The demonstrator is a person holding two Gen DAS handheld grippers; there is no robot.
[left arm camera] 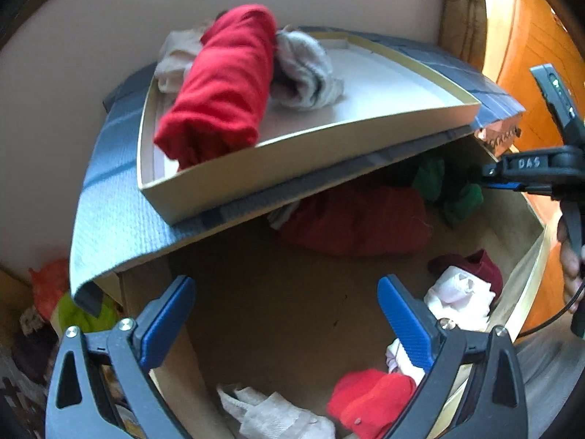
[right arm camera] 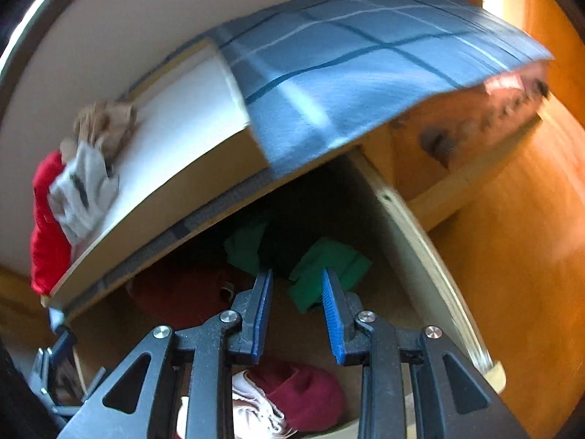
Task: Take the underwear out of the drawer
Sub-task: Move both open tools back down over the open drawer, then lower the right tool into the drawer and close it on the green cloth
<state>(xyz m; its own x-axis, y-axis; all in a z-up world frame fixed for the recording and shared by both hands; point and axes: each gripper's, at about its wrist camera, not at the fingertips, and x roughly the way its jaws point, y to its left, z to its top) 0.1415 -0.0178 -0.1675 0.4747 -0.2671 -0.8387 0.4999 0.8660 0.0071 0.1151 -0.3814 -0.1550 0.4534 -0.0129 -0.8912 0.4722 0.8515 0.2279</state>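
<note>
From the left wrist camera, the left gripper point(left arm camera: 285, 314) hangs over the open wooden drawer point(left arm camera: 530, 274), its ribbed blue pads spread wide with nothing between them. The drawer's bare brown floor carries loose, crumpled underwear: a dark red soft bundle point(left arm camera: 358, 219) at the back, a green cotton piece point(left arm camera: 442, 186) beside it, a maroon-and-white pair point(left arm camera: 464, 285) against the right wall, a bright red piece point(left arm camera: 369, 398) and a pale grey rag-like piece point(left arm camera: 278, 417) at the near edge. Overhanging the drawer's back is a surface spread with a blue checked woven cloth point(left arm camera: 106, 197), and on it stands a shallow cream cardboard tray point(left arm camera: 329, 153) holding a rolled red garment point(left arm camera: 219, 87), a grey striped garment point(left arm camera: 307, 69) and a beige one point(left arm camera: 175, 58). The right gripper point(left arm camera: 486, 179) reaches in from the right edge. From the right wrist camera, the right gripper point(right arm camera: 297, 311) points down into the drawer point(right arm camera: 420, 226), its blue pads parted narrowly and empty, the green cotton piece point(right arm camera: 329, 267) just beyond the tips. The maroon-and-white pair point(right arm camera: 303, 395) lies beneath the black frame, the dark red soft bundle point(right arm camera: 182, 292) to the left. The blue checked woven cloth point(right arm camera: 365, 69) shades the drawer's rear.
</note>
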